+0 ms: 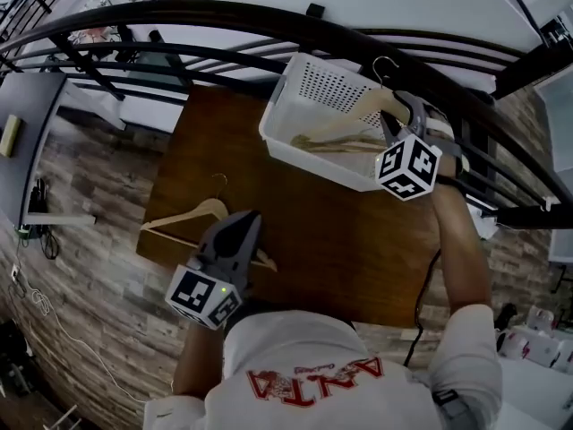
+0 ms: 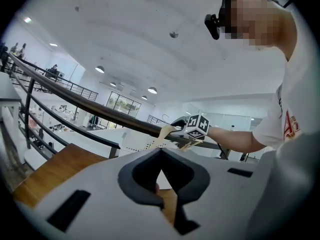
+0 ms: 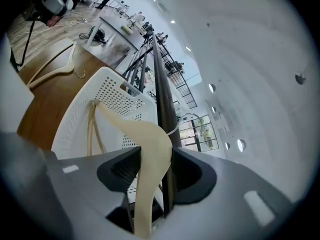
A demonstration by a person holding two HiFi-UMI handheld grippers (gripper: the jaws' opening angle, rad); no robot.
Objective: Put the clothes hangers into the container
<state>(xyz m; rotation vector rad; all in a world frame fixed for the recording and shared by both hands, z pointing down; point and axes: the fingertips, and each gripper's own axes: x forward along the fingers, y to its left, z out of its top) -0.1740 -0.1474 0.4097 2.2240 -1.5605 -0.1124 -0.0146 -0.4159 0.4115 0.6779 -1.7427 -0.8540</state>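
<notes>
My right gripper (image 1: 397, 115) is shut on the shoulder of a pale wooden hanger (image 1: 369, 106) and holds it over the white perforated basket (image 1: 329, 86) at the table's far right. In the right gripper view the hanger (image 3: 146, 134) sits between the pads and slopes down into the basket (image 3: 77, 116). Other wooden hangers (image 1: 336, 141) lie inside the basket. One more hanger (image 1: 199, 215) lies flat on the brown table (image 1: 340, 240) at the near left. My left gripper (image 1: 244, 222) hovers just right of it, shut and holding nothing, with its jaws (image 2: 159, 156) tilted upward.
A black railing (image 1: 269, 21) curves across just behind the basket and table. The table's front edge is near my body, with stone-pattern floor to the left. A cable (image 1: 421, 321) hangs off the table's near right side.
</notes>
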